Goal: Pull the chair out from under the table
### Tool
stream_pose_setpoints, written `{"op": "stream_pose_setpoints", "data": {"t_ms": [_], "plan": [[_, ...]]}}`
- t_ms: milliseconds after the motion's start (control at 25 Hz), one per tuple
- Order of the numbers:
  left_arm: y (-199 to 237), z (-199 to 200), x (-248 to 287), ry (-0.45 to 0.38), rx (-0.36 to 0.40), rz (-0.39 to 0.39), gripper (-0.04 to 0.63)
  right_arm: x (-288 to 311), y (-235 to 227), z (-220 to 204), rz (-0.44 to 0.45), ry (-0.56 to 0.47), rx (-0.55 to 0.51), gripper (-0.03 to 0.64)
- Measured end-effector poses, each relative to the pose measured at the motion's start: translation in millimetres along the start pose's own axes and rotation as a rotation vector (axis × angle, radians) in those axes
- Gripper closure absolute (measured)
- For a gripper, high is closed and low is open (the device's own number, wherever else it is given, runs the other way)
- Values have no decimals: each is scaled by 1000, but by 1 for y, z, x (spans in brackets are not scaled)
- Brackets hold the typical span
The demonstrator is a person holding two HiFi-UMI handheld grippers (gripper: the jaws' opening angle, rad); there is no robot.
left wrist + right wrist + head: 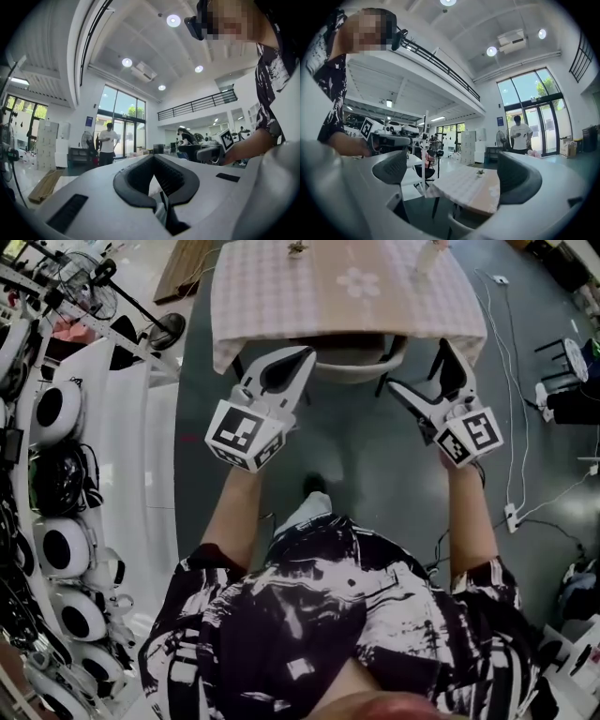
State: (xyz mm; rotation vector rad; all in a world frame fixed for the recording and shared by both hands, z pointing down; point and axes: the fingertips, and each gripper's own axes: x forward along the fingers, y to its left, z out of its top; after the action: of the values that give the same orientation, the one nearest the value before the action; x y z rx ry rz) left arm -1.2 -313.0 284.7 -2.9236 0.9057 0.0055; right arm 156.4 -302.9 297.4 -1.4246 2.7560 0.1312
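I am holding the left gripper [298, 362] at the left end of the chair [361, 360], its jaws pinched together on nothing. The chair is sitting tucked under the near edge of the worktop [281, 296], its back running left to right. The right gripper [427, 376] is hanging at the right end, its jaws wide. The grey floor [375, 474] is lying behind for the pull.

No lettering is legible; the blue wall sign [89, 121] is too small to read.
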Motion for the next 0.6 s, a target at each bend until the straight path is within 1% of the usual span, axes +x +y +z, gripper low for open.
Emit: {"op": "stream_pose_setpoints", "data": {"t_ms": [120,240,480,600], "plan": [[32,-10,15,2,-19,-21,594,30,-15,-23,-6,45,13,41],[55,-19,31,6,-38,-34,594,49,-29,-41,-19,83,28,41],[68,-44,65,38,-57,-41,594,62,-60,-81,-8,148,42,41],[68,-49,75,49,-66,-26,594,65,-72,-112,41,238,-15,41]]}}
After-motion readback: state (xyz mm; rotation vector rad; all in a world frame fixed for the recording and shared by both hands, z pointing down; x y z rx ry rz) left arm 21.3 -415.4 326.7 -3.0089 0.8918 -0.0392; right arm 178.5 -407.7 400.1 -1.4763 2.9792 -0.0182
